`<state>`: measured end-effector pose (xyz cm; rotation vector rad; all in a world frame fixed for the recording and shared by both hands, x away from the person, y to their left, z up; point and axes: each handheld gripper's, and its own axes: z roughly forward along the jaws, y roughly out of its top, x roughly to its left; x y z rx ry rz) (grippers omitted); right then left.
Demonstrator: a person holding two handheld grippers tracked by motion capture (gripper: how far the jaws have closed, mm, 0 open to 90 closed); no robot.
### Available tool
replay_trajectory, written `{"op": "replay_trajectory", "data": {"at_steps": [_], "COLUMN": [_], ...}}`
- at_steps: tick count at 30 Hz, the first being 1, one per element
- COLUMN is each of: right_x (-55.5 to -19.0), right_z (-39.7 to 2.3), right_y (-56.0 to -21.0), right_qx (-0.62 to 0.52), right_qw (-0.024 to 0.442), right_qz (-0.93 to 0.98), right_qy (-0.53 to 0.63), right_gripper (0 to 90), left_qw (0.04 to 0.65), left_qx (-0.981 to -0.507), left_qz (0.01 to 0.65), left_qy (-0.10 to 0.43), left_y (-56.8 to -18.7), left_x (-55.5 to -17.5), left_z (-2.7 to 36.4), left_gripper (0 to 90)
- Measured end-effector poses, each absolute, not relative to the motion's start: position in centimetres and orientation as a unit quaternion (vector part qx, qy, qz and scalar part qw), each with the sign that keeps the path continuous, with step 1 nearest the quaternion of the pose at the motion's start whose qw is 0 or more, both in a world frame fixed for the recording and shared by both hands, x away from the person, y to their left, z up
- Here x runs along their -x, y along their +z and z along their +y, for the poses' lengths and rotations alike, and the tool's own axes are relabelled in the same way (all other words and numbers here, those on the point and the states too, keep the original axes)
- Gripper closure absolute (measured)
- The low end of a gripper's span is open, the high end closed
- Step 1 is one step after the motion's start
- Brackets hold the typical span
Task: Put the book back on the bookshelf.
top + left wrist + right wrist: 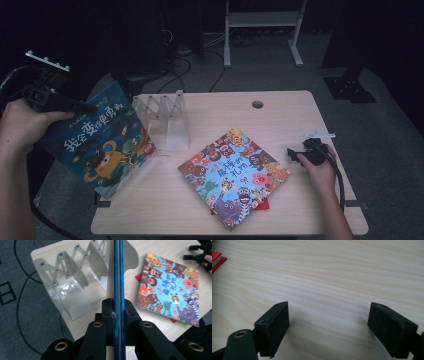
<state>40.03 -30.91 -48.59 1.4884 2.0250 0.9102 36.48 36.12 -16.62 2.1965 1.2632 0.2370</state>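
Note:
At the table's left edge a blue picture book (100, 137) is held up, tilted, with my left gripper (86, 107) shut on its upper edge. In the left gripper view the black jaws (117, 306) pinch the book (119, 270), seen edge-on, and it points toward a white accordion book rack (67, 280). That rack (162, 114) stands on the table's far left part. A colourful animal book (232, 175) lies flat mid-table on a red book (265, 204). Beside it to the right, my right gripper (295, 154) rests low, open and holding nothing (328, 322).
The wooden table (280, 115) has a round cable hole (257, 104) near its far edge. Cables and a metal stand's legs (260, 40) lie on the grey floor beyond. A corner of the red book (217, 260) shows in the right gripper view.

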Motion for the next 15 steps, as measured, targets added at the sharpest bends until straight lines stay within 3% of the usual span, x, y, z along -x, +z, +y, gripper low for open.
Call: {"op": "replay_trajectory", "data": {"at_steps": [15], "right_x": [-40.0], "right_z": [-30.9], "right_y": [-48.6], "right_qx": [-0.542], "right_qw": [0.232], "right_qz": [0.737], "right_qy": [0.331], "right_gripper": [16.3], "left_qw": [0.265], "left_qx": [-0.775], "left_qz": [0.563], "left_qy": [0.107], "left_y": [-18.4], "left_x": [-39.2], "left_z": [38.0], "left_gripper": [82.3]}}
